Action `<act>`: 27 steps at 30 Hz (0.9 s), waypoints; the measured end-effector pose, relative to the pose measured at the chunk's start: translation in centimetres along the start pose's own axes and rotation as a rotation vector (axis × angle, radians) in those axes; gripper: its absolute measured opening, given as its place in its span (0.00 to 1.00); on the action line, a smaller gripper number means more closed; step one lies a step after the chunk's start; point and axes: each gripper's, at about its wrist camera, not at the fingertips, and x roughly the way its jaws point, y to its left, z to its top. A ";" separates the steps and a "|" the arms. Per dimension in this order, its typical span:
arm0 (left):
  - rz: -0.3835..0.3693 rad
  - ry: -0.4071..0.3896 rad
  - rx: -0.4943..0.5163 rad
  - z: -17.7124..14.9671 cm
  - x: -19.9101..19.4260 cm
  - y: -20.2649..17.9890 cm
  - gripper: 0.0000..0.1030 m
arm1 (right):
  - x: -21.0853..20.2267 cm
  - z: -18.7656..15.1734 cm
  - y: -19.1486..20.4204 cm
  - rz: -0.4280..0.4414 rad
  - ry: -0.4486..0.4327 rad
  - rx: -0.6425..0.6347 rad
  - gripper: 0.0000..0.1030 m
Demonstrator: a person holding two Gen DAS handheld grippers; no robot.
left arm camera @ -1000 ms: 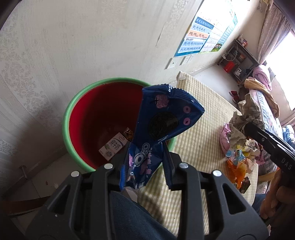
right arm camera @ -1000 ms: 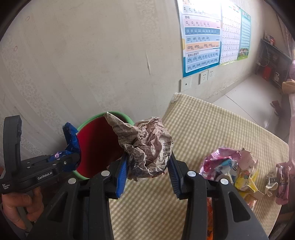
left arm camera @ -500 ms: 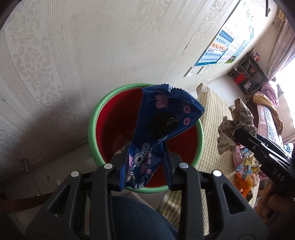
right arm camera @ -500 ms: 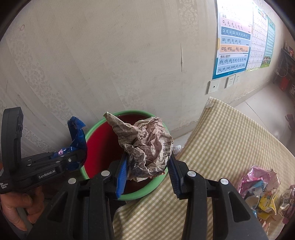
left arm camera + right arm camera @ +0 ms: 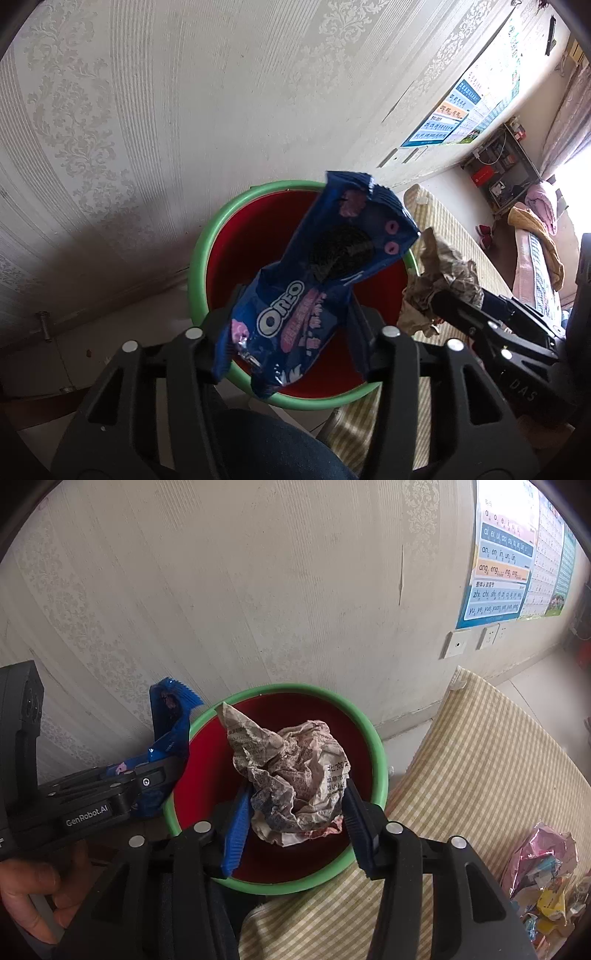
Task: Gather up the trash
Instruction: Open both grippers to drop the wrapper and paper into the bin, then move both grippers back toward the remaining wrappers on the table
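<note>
Over the red bucket (image 5: 236,258), the left gripper (image 5: 291,343) fingers are opening, Oreo wrapper (image 5: 314,280) loose between them; the right gripper (image 5: 295,823) fingers are opening around the crumpled newspaper (image 5: 295,779).

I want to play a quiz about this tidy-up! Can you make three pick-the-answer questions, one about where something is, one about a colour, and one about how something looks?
1. Where is the bucket?
A) on the checked cloth
B) on the floor by the wall
C) on a shelf

2. What colour is the bucket's rim?
A) green
B) yellow
C) black

3. How does the newspaper between the right gripper's fingers look?
A) neatly folded
B) rolled into a tube
C) crumpled into a ball

Answers: 1 B, it stands on the floor against the wallpapered wall, beside the checked cloth. 2 A, a green rim rings the red inside. 3 C, the paper is all creases.
</note>
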 end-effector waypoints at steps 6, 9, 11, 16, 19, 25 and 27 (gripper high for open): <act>-0.021 -0.027 -0.024 -0.1 -0.7 0.4 0.73 | 0.1 -0.1 -0.4 -0.003 0.005 0.014 0.72; -0.024 -0.037 -0.027 -0.2 -1.2 0.5 0.80 | 0.0 -0.1 -0.7 -0.012 0.003 0.010 0.73; -0.026 -0.042 -0.029 -0.1 -1.4 0.4 0.85 | -0.4 -0.2 -0.8 -0.014 0.000 0.017 0.75; -0.018 -0.052 -0.023 -0.3 -2.4 -0.2 0.94 | -1.7 -0.8 -1.1 -0.025 -0.020 0.034 0.80; -0.017 -0.059 -0.013 -0.1 -2.8 -1.2 0.95 | -2.8 -1.5 -1.5 -0.032 -0.029 0.050 0.81; -0.036 -0.063 0.020 -0.9 -3.8 -4.0 0.95 | -5.9 -3.6 -3.6 -0.062 -0.058 0.105 0.81; -0.046 -0.060 0.039 -1.4 -4.1 -5.2 0.95 | -7.0 -4.6 -4.6 -0.075 -0.067 0.128 0.81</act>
